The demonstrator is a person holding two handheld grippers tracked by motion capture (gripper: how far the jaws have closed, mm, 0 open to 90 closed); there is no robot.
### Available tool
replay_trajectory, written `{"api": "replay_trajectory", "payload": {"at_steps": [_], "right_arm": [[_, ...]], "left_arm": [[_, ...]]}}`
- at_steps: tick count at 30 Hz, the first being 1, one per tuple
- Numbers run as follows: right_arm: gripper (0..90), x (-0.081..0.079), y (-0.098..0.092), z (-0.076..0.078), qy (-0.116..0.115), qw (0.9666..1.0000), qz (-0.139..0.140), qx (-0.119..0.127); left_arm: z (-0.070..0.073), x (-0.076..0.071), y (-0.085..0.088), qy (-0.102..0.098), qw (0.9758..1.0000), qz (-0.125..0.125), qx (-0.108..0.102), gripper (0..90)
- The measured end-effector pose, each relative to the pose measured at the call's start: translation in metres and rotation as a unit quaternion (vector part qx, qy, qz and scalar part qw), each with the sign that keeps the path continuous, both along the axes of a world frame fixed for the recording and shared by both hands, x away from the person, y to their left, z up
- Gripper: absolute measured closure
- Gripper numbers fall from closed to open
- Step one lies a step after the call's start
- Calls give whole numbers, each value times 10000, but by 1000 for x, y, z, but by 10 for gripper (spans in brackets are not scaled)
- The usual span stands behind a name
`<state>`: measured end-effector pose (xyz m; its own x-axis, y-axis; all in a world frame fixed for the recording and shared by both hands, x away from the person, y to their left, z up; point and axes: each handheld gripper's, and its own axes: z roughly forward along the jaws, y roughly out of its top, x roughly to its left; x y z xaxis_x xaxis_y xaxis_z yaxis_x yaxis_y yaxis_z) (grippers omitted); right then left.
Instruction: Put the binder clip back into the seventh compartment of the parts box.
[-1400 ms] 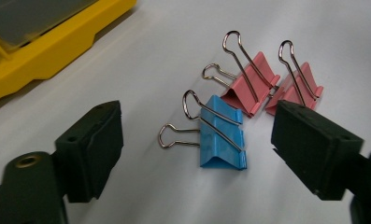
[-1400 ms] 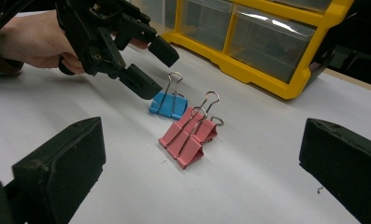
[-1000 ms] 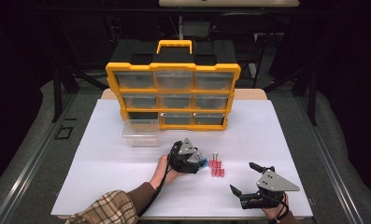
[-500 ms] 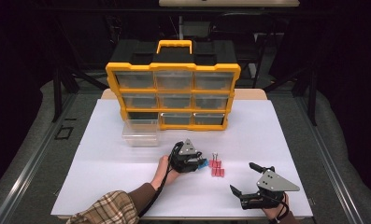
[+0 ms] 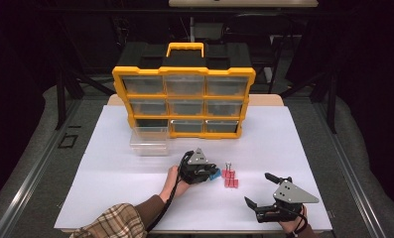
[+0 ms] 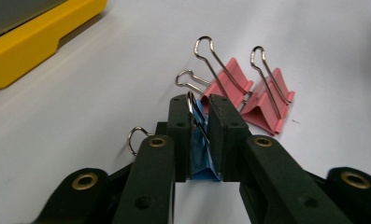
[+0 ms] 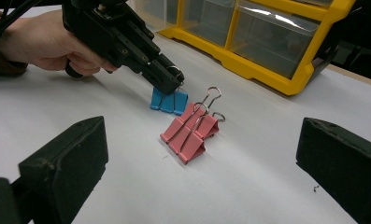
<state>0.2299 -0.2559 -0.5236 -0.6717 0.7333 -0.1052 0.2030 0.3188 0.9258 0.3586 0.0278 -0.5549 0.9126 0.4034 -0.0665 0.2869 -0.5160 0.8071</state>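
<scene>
White table [image 5: 135, 198] up front, our left hand-held gripper [image 6: 199, 105] pinching a blue binder clip [image 6: 203, 158], pink clips [image 6: 248, 100] just past it, right hand-held gripper [image 7: 197, 158] wide

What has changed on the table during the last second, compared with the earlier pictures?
Nothing has visibly changed. The left tongs remain shut on the blue binder clip beside the pink binder clips; the right tongs stay open, and the clear drawer is still out of the yellow organizer.

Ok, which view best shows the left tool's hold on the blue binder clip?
The left gripper view: the left tool pinches the blue binder clip close up. The right gripper view shows it side-on, farther off; the high view shows a small blue patch.
</scene>
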Motion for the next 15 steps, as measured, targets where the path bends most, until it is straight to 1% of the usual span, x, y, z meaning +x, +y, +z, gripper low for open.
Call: {"api": "replay_trajectory", "payload": {"at_steps": [4,10,11,15], "right_arm": [[18,1,0,0,11,10000,3,-8],[17,0,0,0,6,10000,0,-12],[17,0,0,0,11,10000,2,-11],[17,0,0,0,4,10000,-8,-11]], "left_arm": [[2,-1,0,11,10000,-60,-17,832],[5,-3,2,12,9999,-100,-93,865],[5,-3,3,-9,9999,-77,-80,882],[6,-3,5,14,9999,-83,-90,885]]}}
